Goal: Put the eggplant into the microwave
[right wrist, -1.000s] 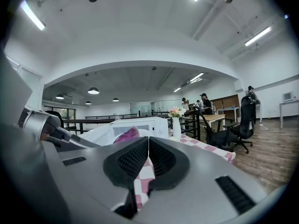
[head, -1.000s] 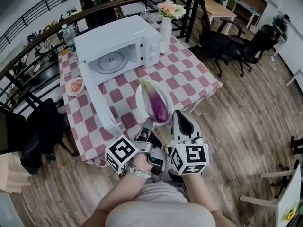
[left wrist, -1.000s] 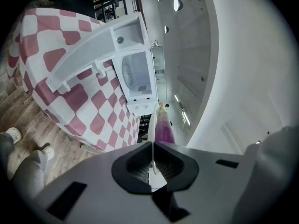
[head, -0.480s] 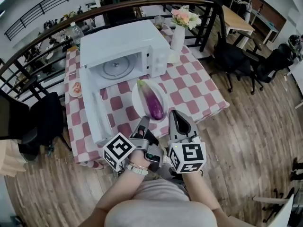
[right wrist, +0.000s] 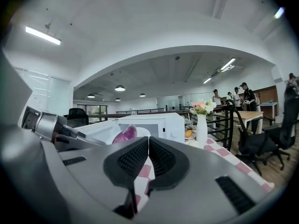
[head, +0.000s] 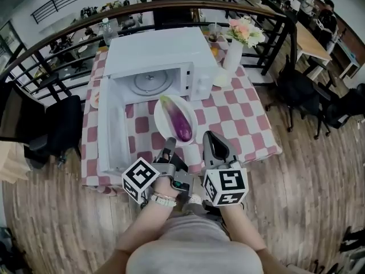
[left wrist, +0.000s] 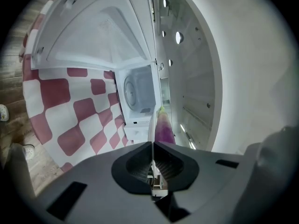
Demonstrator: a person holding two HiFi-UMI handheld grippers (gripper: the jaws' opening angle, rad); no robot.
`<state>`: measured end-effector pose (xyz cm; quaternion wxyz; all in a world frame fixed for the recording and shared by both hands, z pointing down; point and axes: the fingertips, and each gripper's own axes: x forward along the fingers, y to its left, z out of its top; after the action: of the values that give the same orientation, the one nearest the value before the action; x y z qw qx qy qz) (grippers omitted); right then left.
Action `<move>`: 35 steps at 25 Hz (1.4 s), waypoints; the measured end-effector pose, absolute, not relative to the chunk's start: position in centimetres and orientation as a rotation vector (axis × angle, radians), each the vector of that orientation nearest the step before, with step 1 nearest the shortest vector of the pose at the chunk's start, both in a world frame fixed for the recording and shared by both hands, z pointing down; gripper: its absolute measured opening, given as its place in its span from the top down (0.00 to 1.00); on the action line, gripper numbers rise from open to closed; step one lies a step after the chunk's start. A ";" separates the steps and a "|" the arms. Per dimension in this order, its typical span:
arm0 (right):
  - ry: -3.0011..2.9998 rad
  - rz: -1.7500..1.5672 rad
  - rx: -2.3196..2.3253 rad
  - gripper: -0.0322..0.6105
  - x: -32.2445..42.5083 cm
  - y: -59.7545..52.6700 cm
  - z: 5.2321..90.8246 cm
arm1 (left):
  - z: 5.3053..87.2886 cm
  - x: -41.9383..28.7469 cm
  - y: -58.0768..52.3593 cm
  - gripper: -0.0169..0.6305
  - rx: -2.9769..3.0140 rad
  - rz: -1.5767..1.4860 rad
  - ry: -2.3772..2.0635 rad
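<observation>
The white plate (head: 163,114) bearing the eggplant (head: 180,123) is gripped at its rim by the left tongs (head: 170,144), before the open microwave (head: 154,50). The right tongs (head: 209,138) are closed, empty.

microwave (head: 154,47) cavity open toward viewer, door (head: 111,130) swung out left, vase (head: 232,55) right

No legible text, brand, number or sign showing in any view. Black square marker patterns showing on white cube (head: 140,180) of left gripper (head: 170,146) and on matching cube (head: 226,187) of right gripper (head: 210,140): coded shapes only, no letters or digits. Control panel (head: 202,83) of white box-shaped microwave (head: 154,50) appearing too small to read. Label on clear plastic bottle (head: 106,29) blurring out.
</observation>
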<state>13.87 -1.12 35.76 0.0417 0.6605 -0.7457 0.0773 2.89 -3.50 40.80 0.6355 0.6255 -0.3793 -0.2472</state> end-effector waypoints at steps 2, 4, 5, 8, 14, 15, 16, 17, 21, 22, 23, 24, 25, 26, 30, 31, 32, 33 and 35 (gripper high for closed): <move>-2.313 0.230 1.975 0.91 14.3 -1.5 35.8 | 40.9 3.2 -3.6 0.95 1.411 -0.594 -0.895; -2.337 0.219 1.928 0.91 14.7 -1.8 36.0 | 41.1 3.4 -3.8 0.95 1.401 -0.619 -0.919; -2.348 0.213 1.904 0.91 14.9 -2.0 36.2 | 41.1 3.5 -3.9 0.95 1.400 -0.630 -0.930; -2.373 0.217 1.856 0.91 15.6 -2.7 36.9 | 41.3 3.8 -4.5 0.95 1.403 -0.650 -0.958; -2.440 0.237 1.761 0.91 14.9 -4.8 37.9 | 42.3 3.8 -6.3 0.95 1.383 -0.672 -0.983; -2.451 0.237 1.749 0.91 14.7 -5.2 38.0 | 42.6 3.8 -6.6 0.95 1.379 -0.672 -0.983; -2.460 0.232 1.738 0.91 14.4 -5.7 38.1 | 42.9 3.9 -7.0 0.95 1.376 -0.670 -0.984; -2.467 0.222 1.728 0.91 14.3 -6.3 38.2 | 43.2 3.9 -7.5 0.95 1.375 -0.666 -0.987; -2.490 0.179 1.684 0.91 13.7 -9.0 38.6 | 44.3 3.8 -9.8 0.95 1.362 -0.659 -0.990; -2.491 0.173 1.678 0.91 13.7 -9.7 38.8 | 44.5 3.7 -10.4 0.95 1.361 -0.660 -0.984; -2.490 0.171 1.674 0.91 13.7 -10.5 39.0 | 44.7 3.6 -11.0 0.95 1.360 -0.661 -0.978; -2.489 0.173 1.670 0.91 13.8 -11.2 39.2 | 45.0 3.5 -11.6 0.95 1.358 -0.660 -0.973; -2.490 0.178 1.666 0.91 13.8 -11.8 39.4 | 45.2 3.4 -12.1 0.95 1.357 -0.658 -0.973; -2.492 0.180 1.661 0.91 13.7 -12.4 39.7 | 45.6 3.1 -12.6 0.95 1.355 -0.656 -0.978; -2.484 0.171 1.645 0.91 13.6 -14.9 40.7 | 47.1 2.4 -15.2 0.95 1.334 -0.653 -1.003; -2.481 0.172 1.642 0.91 13.6 -15.4 40.9 | 47.5 2.3 -15.8 0.95 1.328 -0.652 -1.008; -2.478 0.176 1.640 0.91 13.7 -15.9 41.2 | 47.8 2.3 -16.4 0.95 1.325 -0.650 -1.012; -2.477 0.184 1.638 0.91 13.7 -16.4 41.5 | 48.2 2.2 -17.0 0.95 1.323 -0.649 -1.014; -2.481 0.198 1.631 0.91 13.5 -17.3 42.2 | 48.8 2.0 -18.2 0.95 1.320 -0.655 -1.009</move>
<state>13.52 -17.28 42.16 0.0829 0.5462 -0.8309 0.0662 2.04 -18.17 48.80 0.6272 0.5758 -0.4400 -0.2855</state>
